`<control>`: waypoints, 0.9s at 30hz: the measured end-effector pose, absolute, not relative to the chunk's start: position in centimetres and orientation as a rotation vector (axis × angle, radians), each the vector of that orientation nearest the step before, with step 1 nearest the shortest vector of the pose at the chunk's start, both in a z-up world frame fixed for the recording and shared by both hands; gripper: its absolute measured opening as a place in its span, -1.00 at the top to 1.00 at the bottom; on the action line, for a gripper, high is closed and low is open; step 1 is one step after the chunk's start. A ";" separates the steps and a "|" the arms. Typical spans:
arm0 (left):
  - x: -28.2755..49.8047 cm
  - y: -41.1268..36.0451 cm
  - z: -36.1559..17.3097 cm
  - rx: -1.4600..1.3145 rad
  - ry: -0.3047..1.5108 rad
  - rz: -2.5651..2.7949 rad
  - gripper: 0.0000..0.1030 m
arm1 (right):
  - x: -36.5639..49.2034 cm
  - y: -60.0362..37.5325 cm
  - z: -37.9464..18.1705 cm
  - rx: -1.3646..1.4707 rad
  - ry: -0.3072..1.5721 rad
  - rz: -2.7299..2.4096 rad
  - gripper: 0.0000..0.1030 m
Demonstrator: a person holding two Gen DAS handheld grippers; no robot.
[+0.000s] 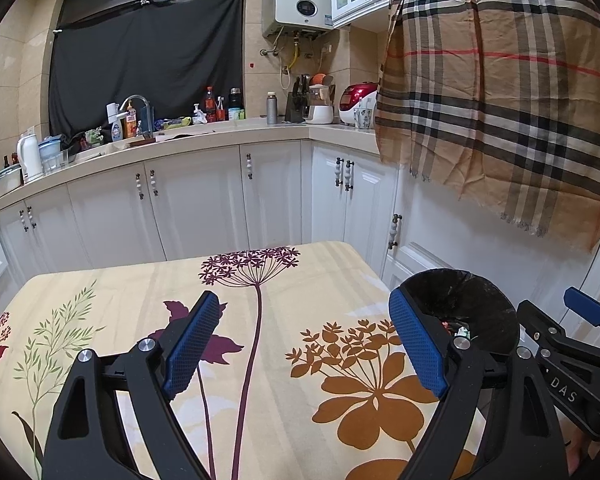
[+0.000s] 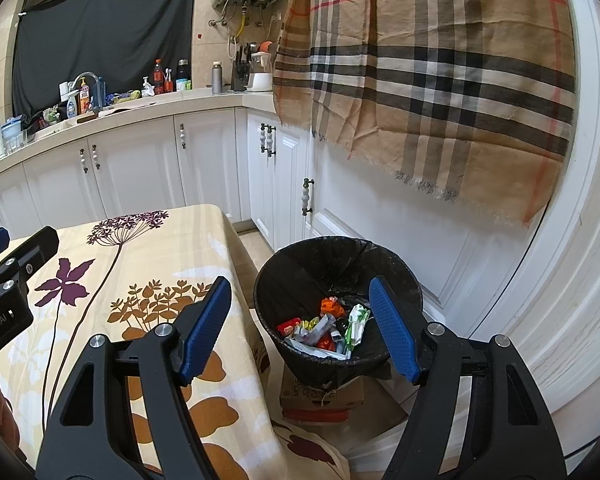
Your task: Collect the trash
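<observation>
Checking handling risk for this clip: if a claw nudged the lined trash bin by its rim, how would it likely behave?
The trash bin probably shifts or tips easily: it holds only a few wrappers and stands on a cardboard box, not the floor. Its black liner looks thin and would likely crumple or slip.

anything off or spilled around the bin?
No spill visible. Wrappers lie inside the black-lined trash bin. One oddity: the bin stands on a flattened cardboard box rather than the floor. Both the left hand-held gripper and right hand-held gripper are open and empty.
</observation>
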State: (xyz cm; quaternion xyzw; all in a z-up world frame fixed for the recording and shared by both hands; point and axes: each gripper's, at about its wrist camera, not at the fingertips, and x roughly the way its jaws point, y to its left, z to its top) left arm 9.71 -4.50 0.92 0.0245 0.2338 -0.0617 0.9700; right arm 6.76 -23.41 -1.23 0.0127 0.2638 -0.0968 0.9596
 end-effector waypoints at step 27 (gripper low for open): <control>9.6 -5.2 0.5 0.048 0.467 -0.148 -0.75 | 6.7 -23.2 -1.8 0.024 0.548 -0.193 -0.35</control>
